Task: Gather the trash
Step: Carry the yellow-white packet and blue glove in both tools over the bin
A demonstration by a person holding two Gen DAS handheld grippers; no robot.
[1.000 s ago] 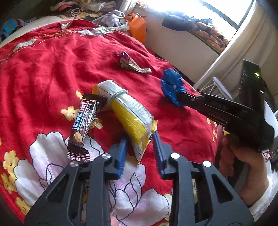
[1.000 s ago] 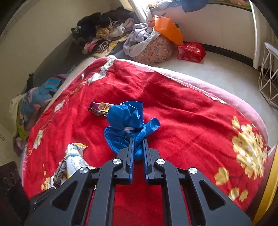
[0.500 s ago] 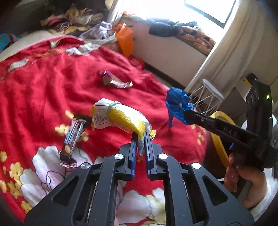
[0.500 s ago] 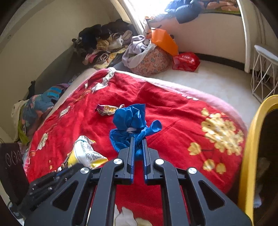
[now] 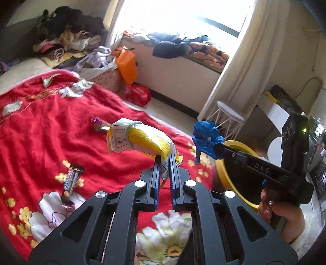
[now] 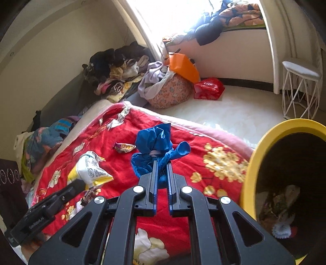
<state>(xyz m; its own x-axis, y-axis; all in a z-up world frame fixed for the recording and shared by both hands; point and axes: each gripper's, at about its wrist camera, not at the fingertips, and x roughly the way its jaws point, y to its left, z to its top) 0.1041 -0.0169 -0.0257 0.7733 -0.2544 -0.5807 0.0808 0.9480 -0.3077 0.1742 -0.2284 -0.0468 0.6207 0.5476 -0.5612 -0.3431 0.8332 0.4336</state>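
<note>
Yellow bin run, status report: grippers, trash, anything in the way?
Left gripper shut on yellow-white packet. Right gripper shut on blue wad. Yellow bin close right, open. Path looks clear.

Both cameras sit close behind their own claws and look forward and downward over the red blanket (image 5: 51, 126). The left view faces the window (image 5: 214, 18) side; both views share the yellow bin (image 6: 264, 155).

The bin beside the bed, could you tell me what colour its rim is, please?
Yellow; the bin shows best in the right wrist view.
</note>
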